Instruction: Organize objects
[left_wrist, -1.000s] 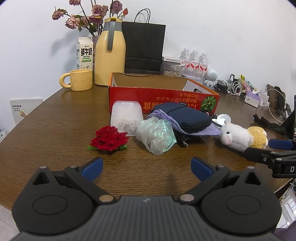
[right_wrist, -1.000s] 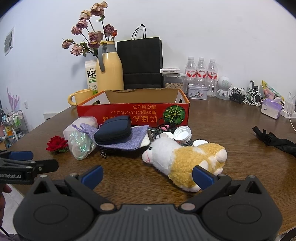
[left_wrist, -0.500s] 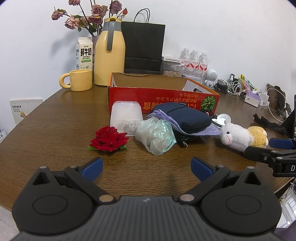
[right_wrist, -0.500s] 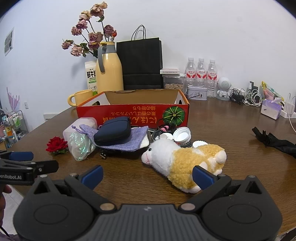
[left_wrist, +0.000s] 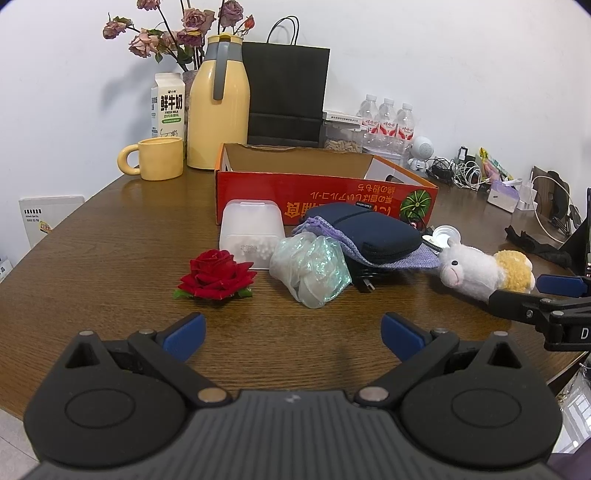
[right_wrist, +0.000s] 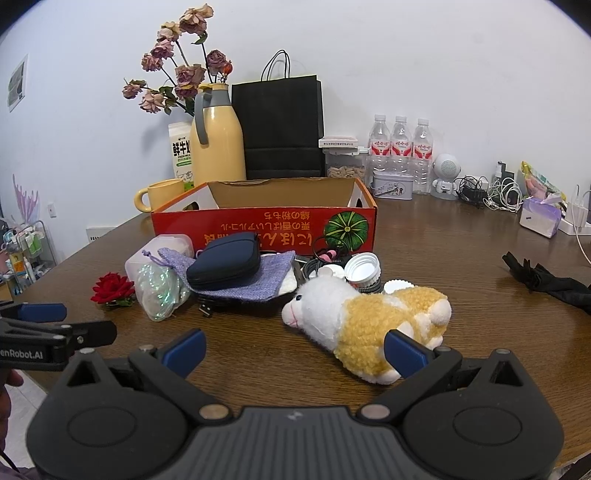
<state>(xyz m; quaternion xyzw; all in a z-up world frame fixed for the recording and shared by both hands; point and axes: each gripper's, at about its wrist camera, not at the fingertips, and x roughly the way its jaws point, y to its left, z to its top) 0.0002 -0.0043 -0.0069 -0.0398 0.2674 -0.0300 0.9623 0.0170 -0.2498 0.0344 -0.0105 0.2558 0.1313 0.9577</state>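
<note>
An open red cardboard box (left_wrist: 325, 195) (right_wrist: 266, 225) stands mid-table. In front of it lie a red fabric rose (left_wrist: 216, 275) (right_wrist: 112, 288), a frosted plastic container (left_wrist: 251, 232), a crumpled iridescent bag (left_wrist: 310, 269) (right_wrist: 159, 288), a navy pouch (left_wrist: 369, 232) (right_wrist: 225, 260) on a purple drawstring bag (right_wrist: 255, 282), and a plush sheep (left_wrist: 480, 269) (right_wrist: 369, 321). My left gripper (left_wrist: 291, 336) is open and empty, short of the rose and bag. My right gripper (right_wrist: 295, 350) is open, its right finger beside the sheep's rear.
Behind the box stand a yellow mug (left_wrist: 159, 162), a yellow thermos (left_wrist: 218, 110), a milk carton (left_wrist: 168, 107), a black paper bag (left_wrist: 288, 96) and water bottles (right_wrist: 400, 147). White caps (right_wrist: 364, 267) and cables lie by the sheep. A black cloth (right_wrist: 546, 280) lies at right.
The right gripper has crept slightly closer to the plush sheep. The left gripper has hardly moved.
</note>
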